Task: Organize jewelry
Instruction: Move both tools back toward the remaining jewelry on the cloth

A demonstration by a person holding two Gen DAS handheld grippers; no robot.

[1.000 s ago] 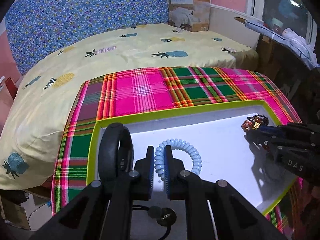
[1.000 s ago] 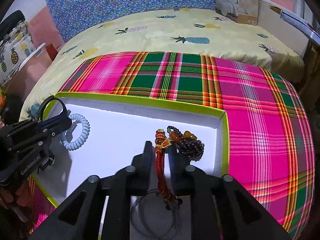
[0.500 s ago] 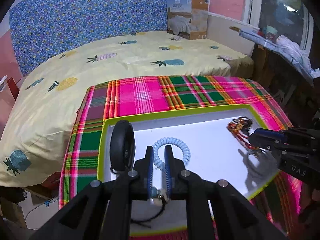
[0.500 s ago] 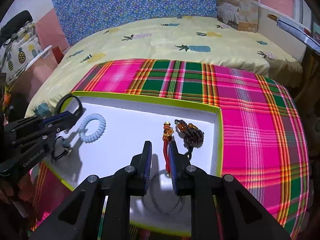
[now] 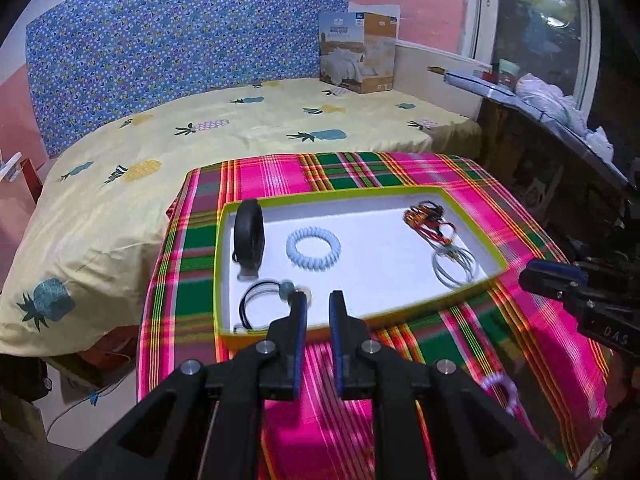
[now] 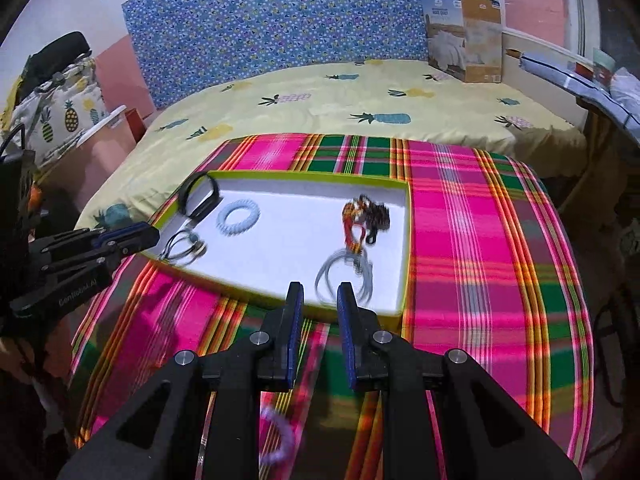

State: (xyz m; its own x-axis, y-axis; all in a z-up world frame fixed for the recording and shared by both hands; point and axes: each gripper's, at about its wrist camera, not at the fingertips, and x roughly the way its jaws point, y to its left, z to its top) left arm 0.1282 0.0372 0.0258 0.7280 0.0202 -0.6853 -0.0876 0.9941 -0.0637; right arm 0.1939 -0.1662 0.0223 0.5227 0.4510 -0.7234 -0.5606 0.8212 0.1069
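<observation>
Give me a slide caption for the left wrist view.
Left gripper, empty, near the tray holding bracelets and hair ties.

Home bedroom, bed point(image 5: 248, 140) with pineapple-print sheet, floral headboard point(image 5: 180, 52), window point(image 5: 536, 20)

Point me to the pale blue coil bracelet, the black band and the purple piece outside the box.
pale blue coil bracelet point(image 5: 313, 249), left wrist view, on its near coils.
black band point(image 5: 249, 234), left wrist view, on its broad outer face.
purple piece point(image 6: 280, 436), right wrist view, on its blurred curve.
</observation>
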